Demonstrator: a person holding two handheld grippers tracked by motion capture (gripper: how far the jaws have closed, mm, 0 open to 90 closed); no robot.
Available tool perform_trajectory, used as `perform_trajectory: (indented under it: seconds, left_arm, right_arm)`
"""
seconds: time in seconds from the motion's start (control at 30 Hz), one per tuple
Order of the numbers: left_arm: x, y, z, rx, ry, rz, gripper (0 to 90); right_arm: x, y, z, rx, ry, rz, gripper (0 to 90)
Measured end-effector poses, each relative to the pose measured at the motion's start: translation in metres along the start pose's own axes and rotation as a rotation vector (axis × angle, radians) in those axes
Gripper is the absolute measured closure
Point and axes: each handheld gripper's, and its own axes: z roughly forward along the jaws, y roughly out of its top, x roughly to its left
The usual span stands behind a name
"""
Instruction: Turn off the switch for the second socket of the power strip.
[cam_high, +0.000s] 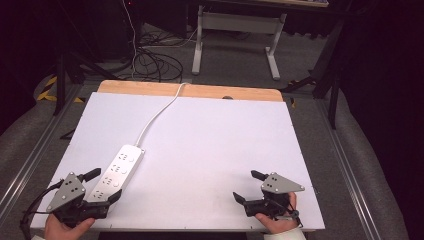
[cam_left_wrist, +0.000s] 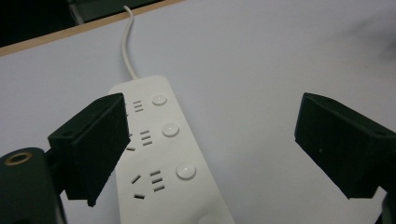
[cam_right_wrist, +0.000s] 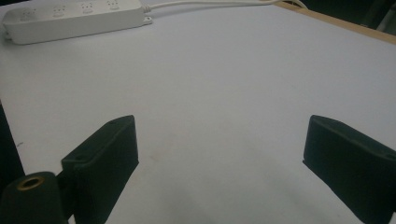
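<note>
A white power strip (cam_high: 118, 170) lies on the white table top (cam_high: 210, 135) at the left, its white cord (cam_high: 159, 114) running to the far edge. In the left gripper view the power strip (cam_left_wrist: 163, 158) shows several sockets and round buttons. My left gripper (cam_high: 103, 185) hovers at the strip's near end, jaws wide open, with the strip's end below them and nothing pinched. My right gripper (cam_high: 248, 186) stands open near the front right edge with bare table between its jaws. The right gripper view has the power strip (cam_right_wrist: 70, 18) far off at the top left.
A wooden strip (cam_high: 190, 91) borders the table's far edge. Beyond it stand a white desk frame (cam_high: 235, 35) and loose cables (cam_high: 150, 60) on the floor. Metal rails (cam_high: 350, 165) run along both sides of the table.
</note>
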Motion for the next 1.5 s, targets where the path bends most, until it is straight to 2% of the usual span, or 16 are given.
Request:
perform_trajectory:
  seconds: [0.27,0.47,0.53,0.67,0.77,0.87,0.9,0.93,0.97,1.03,1.2,1.3,1.5]
  left_arm:
    - [-0.001,0.000,-0.001,0.014,0.010,-0.007,13.5]
    - [-0.002,0.002,-0.002,0.032,0.017,0.012,16.3]
    - [-0.002,0.003,-0.002,0.028,0.008,-0.004,16.4]
    - [-0.001,0.006,-0.004,0.034,0.008,0.014,18.7]
    - [0.001,0.008,-0.005,0.055,-0.019,0.004,19.8]
    - [0.001,0.010,-0.006,0.053,-0.017,0.010,20.3]
    - [0.001,0.010,-0.006,0.048,-0.023,-0.004,20.5]
    - [0.002,0.011,-0.006,0.050,-0.022,-0.004,20.5]
    - [0.005,0.013,-0.006,0.054,-0.037,-0.032,20.5]
    - [0.006,0.015,-0.007,0.059,-0.038,-0.038,21.0]
    - [0.008,0.023,-0.008,0.053,-0.040,-0.044,21.1]
    - [0.009,0.028,-0.007,0.055,-0.021,-0.040,21.2]
    - [0.011,0.036,-0.005,0.051,-0.020,-0.033,24.8]
  right_arm:
    - [0.000,0.000,0.000,-0.004,0.005,0.003,11.0]
    - [-0.001,-0.001,0.001,0.000,0.007,0.008,11.4]
    - [-0.001,-0.001,0.001,0.002,0.007,0.007,11.4]
    - [-0.001,-0.001,0.002,0.003,0.009,0.007,11.5]
    - [-0.001,-0.001,0.003,0.008,0.009,0.007,11.5]
    - [-0.001,-0.001,0.003,0.009,0.009,0.006,11.5]
    - [-0.001,-0.001,0.003,0.008,0.010,0.006,11.5]
    - [-0.001,-0.001,0.003,0.011,0.010,0.005,11.5]
    - [-0.001,-0.001,0.003,0.012,0.010,0.005,11.5]
    - [-0.001,-0.001,0.003,0.013,0.011,0.004,11.5]
    - [-0.001,-0.002,0.003,0.013,0.012,0.004,11.6]
    - [-0.001,-0.002,0.003,0.014,0.014,0.005,12.0]
    - [-0.001,-0.001,0.005,0.018,0.018,0.001,12.0]
